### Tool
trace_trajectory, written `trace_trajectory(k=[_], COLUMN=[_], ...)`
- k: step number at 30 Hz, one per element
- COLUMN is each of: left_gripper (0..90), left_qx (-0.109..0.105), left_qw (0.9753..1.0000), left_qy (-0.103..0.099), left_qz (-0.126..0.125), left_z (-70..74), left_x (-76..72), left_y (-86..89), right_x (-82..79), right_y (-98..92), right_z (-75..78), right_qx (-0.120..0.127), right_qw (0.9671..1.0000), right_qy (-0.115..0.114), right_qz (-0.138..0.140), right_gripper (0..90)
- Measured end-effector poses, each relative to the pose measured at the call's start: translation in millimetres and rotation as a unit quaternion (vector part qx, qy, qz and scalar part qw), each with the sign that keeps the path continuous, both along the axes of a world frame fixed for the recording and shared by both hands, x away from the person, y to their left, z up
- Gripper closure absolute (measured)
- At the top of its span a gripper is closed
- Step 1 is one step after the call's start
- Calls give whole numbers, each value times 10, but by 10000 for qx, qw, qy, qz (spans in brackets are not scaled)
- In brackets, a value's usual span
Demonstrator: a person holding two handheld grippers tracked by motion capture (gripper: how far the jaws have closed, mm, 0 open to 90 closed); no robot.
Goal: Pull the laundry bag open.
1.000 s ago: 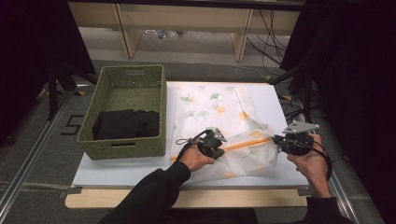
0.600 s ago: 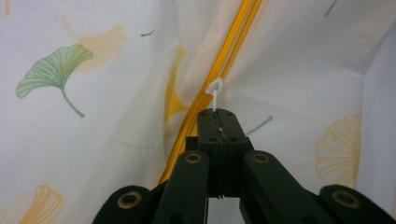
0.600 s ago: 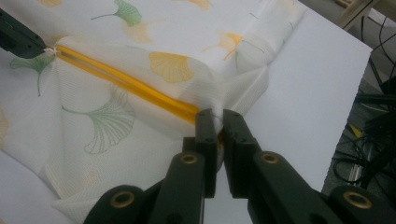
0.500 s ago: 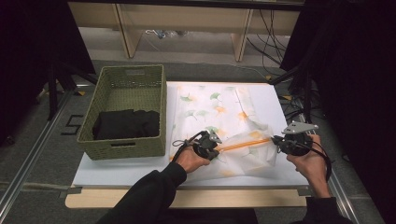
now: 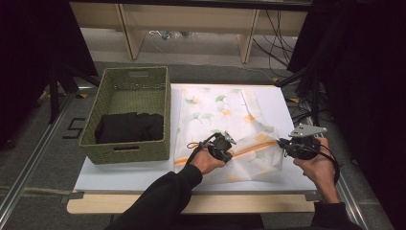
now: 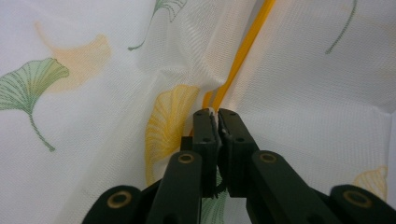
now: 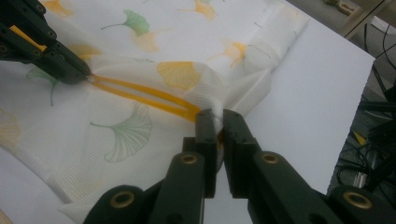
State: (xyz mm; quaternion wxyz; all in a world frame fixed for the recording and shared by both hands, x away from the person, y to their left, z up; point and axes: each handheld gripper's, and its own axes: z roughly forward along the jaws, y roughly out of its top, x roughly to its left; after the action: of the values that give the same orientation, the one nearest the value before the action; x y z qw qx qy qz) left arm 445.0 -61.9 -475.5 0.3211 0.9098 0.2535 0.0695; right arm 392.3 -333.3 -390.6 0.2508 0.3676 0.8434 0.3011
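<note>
High view: held the white leaf-print cloth (image 5: pixel 225 129) on the white table (image 5: pixel 143 175), left gripper (image 5: pixel 229 145) and right gripper (image 5: pixel 283 143) each pinching its orange edge (image 5: pixel 251 148). Best kept taut and level while folding. Left gripper view: jaws pressed on the edge. Right gripper view: likewise clamped. Nearby: woven basket (image 5: pixel 125 148) holding black garment (image 5: pixel 128 127), just beside, not obstructing.

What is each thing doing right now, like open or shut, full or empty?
Left tongs: shut on the cloth's orange strip.
Right tongs: shut on the cloth.
Cloth: spread on the table, rumpled at the near end.
Orange strip: pulled straight between the tongs.
Basket: open-topped, with a dark bundle inside.
Dark bundle: folded, lying in the basket.
</note>
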Motion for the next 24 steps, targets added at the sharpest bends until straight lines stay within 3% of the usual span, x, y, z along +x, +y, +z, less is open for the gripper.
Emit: trace_trajectory(k=[4, 7, 11, 12, 18, 24], left_gripper=[869, 866, 817, 818, 785, 806], left_qx=[62, 96, 144, 156, 184, 235], left_qw=[10000, 9999, 9998, 9998, 9997, 9996], left_qy=[-2, -4, -49, -47, -119, 56], left_qz=[-2, 50, 124, 109, 71, 131], left_z=[11, 18, 17, 19, 13, 31], left_x=[-13, -24, -25, -21, -25, 3], left_y=[9, 11, 5, 5, -21, -57], right_x=[7, 4, 17, 4, 3, 22], right_y=[-8, -6, -12, -3, 6, 1], right_z=[5, 2, -1, 0, 3, 9], right_qx=[-78, -5, -54, -16, 8, -22], right_qw=[9999, 10000, 9999, 10000, 10000, 9999], right_qy=[-84, -16, -106, -23, -31, -109], right_qz=[52, 7, 46, -17, -22, 78], right_gripper=[863, 863, 863, 863, 863, 863])
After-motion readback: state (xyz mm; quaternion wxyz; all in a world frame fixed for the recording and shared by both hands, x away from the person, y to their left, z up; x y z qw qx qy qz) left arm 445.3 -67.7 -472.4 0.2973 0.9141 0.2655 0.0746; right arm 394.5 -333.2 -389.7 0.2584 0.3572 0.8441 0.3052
